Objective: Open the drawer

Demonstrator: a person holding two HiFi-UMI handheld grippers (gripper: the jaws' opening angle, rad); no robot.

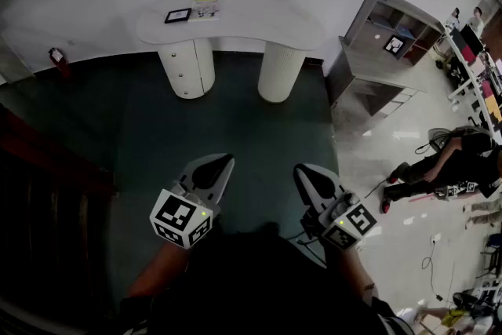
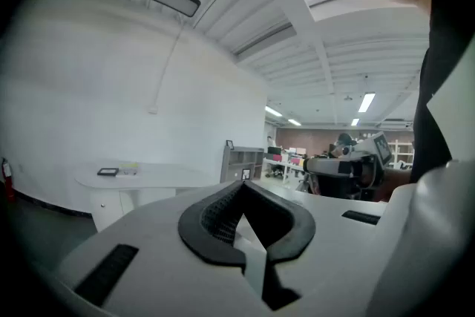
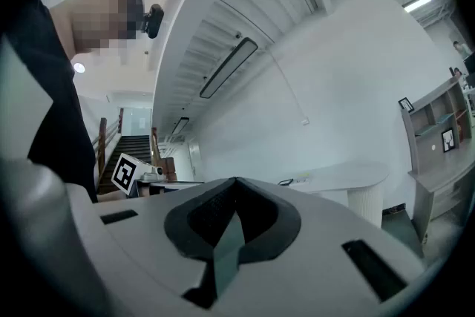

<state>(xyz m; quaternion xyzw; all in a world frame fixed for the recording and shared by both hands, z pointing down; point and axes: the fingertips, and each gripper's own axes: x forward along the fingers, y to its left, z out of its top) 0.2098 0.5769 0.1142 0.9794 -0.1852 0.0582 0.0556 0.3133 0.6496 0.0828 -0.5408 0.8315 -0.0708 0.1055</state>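
Observation:
A white curved table stands against the far wall on two round pedestals. Its left pedestal carries the drawers, a column of small knobs down its front, all closed. My left gripper and right gripper hover side by side over the dark green floor, well short of the table, both shut and empty. In the left gripper view the left gripper points level, with the table far off at the left. From the right gripper, the right gripper view shows the table at the right.
A grey shelf unit stands right of the table. A person crouches on the pale floor at the right, near cables. Dark stairs with a railing run along the left. A small black frame lies on the tabletop.

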